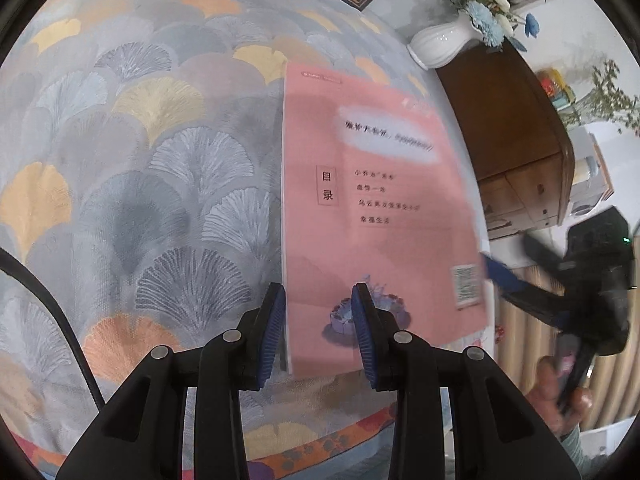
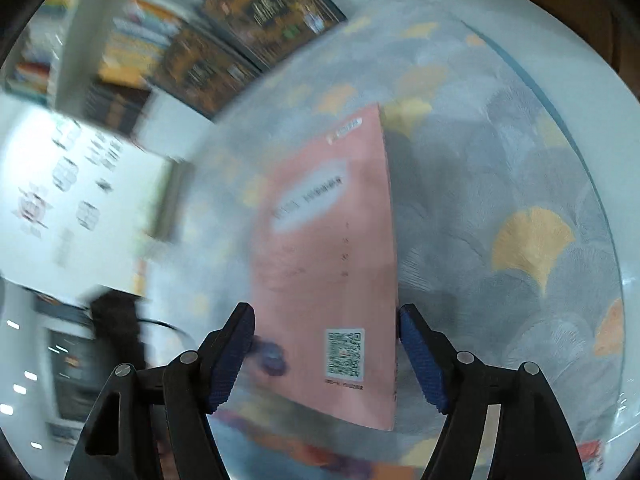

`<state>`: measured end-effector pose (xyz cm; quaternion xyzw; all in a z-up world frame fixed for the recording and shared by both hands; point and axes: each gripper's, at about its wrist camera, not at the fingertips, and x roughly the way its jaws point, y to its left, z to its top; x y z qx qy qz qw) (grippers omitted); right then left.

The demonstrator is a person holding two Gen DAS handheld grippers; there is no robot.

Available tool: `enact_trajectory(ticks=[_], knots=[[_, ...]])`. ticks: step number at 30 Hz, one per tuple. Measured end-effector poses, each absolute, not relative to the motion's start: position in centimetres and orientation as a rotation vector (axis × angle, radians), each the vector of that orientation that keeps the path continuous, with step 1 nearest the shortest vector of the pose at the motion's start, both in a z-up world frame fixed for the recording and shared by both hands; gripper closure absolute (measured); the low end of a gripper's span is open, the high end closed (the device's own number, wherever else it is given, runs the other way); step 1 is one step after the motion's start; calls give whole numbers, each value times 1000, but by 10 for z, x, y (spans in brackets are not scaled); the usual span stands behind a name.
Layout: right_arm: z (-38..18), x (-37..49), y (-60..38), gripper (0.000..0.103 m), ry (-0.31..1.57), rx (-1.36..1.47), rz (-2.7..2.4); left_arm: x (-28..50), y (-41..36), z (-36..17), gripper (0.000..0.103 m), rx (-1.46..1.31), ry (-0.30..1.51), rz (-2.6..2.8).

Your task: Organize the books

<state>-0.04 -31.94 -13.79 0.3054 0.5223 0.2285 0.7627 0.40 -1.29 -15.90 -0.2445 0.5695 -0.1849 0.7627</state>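
A thin pink book (image 1: 380,200) with black characters, a cake drawing and a QR code lies on the ginkgo-patterned tablecloth (image 1: 140,160). My left gripper (image 1: 320,320) hovers over its near left corner. Its blue pads stand a narrow gap apart, with the cover showing between them and nothing pinched. In the right wrist view the pink book (image 2: 328,240) is blurred, and my right gripper (image 2: 324,310) is open, one pad beside each long edge. The left wrist view shows the right gripper (image 1: 514,256) at the book's right edge, near the QR code, held by a hand (image 1: 556,392).
A white vase (image 1: 440,44) with blue flowers stands at the table's far corner beside a brown wooden cabinet (image 1: 508,120). A dark ornate book (image 2: 260,12) lies at the far edge. A bookshelf (image 2: 132,40) stands behind it. A black cable (image 1: 60,312) crosses the cloth at left.
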Motion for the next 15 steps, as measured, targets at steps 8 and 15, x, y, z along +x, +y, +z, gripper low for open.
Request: enact_trajectory(ticks=[8, 15], knots=[[-70, 10, -233, 30, 1043, 581, 756, -16, 69, -126, 73, -692, 1092, -264], [-78, 12, -151, 30, 1124, 491, 909, -47, 162, -95, 72, -701, 947, -13]])
